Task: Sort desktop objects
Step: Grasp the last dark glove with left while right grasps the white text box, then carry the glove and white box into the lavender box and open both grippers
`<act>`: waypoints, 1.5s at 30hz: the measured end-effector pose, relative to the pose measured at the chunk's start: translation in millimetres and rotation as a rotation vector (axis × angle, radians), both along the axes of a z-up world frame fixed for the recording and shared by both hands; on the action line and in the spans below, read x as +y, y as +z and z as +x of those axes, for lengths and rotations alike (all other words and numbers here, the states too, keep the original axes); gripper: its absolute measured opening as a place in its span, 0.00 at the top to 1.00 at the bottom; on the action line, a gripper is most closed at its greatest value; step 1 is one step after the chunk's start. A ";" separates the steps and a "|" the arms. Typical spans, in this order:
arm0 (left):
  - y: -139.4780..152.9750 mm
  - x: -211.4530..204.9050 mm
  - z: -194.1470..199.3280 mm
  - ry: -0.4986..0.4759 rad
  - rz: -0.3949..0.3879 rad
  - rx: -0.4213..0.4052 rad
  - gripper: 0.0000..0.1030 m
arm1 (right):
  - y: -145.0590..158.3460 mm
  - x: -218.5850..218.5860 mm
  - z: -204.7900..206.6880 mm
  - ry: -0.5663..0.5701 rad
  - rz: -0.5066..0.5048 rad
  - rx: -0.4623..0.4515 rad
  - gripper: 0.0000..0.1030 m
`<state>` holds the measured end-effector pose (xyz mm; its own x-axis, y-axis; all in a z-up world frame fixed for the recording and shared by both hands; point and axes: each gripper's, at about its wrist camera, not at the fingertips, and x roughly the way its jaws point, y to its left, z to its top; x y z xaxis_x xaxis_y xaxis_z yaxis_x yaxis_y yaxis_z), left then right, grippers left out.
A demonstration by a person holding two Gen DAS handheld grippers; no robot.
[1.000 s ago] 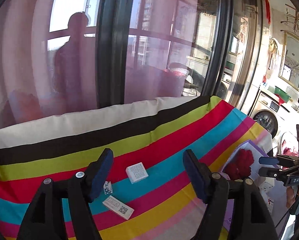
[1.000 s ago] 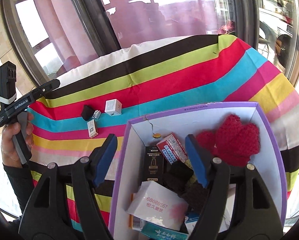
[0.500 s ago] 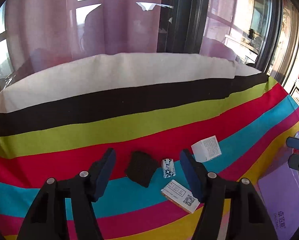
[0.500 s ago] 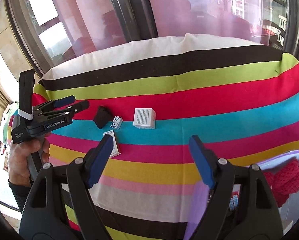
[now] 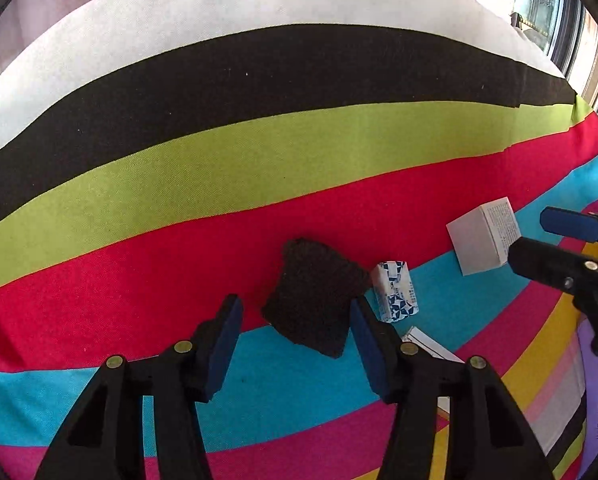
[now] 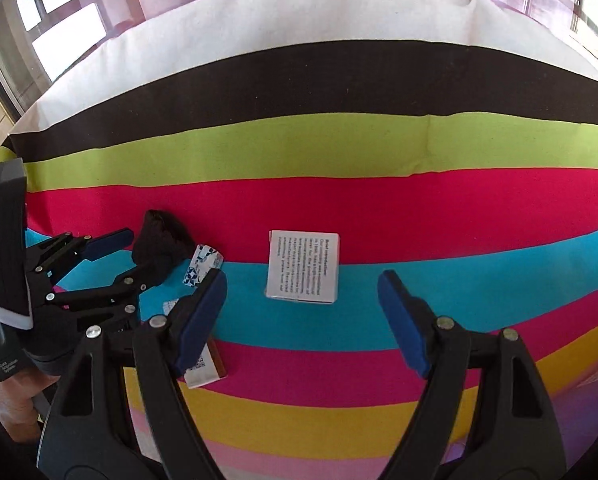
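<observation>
A rough black piece (image 5: 315,296) lies on the striped cloth (image 5: 259,152). My left gripper (image 5: 295,304) straddles it with its jaws closing; the right pad is close to it and the left pad stands apart. Just right of the piece lie a small blue-and-white packet (image 5: 395,292) and a flat white box with a QR code (image 6: 207,364). A white printed box (image 6: 303,266) sits between the pads of my right gripper (image 6: 301,280), which is open and not touching it. The right wrist view shows the left gripper (image 6: 147,252) at the black piece (image 6: 163,240).
A corner of the purple box (image 5: 597,364) shows at the right edge. A hand (image 6: 11,400) holds the left gripper at the table's left edge. Window frames and pink curtains stand behind the table.
Both grippers came down toward the cloth. The left one moved over the black piece and its jaws narrowed. The right one swung left from the purple box to the white printed box.
</observation>
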<state>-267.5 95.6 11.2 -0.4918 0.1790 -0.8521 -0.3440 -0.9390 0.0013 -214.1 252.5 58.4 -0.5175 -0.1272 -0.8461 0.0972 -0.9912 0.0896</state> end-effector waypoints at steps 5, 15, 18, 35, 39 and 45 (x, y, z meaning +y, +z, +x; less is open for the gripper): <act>-6.0 5.1 1.5 -0.011 -0.009 -0.002 0.48 | -11.8 -11.3 -3.9 0.070 0.029 0.015 0.23; -8.7 14.5 7.6 -0.025 -0.013 -0.009 0.60 | -34.6 7.5 -12.0 0.046 -0.037 -0.072 0.36; -8.0 15.1 9.7 -0.025 -0.007 -0.012 0.65 | -36.4 15.7 -12.7 0.037 -0.063 -0.083 0.47; 53.0 24.3 46.7 -0.053 0.110 0.098 0.81 | 10.4 39.5 13.3 0.003 -0.076 0.042 0.53; 77.8 19.7 59.9 -0.078 0.183 0.147 0.82 | 42.1 52.7 33.7 0.009 -0.108 0.080 0.53; 126.4 27.4 76.4 -0.181 0.269 0.214 0.82 | 87.3 80.0 78.6 0.030 -0.139 0.140 0.53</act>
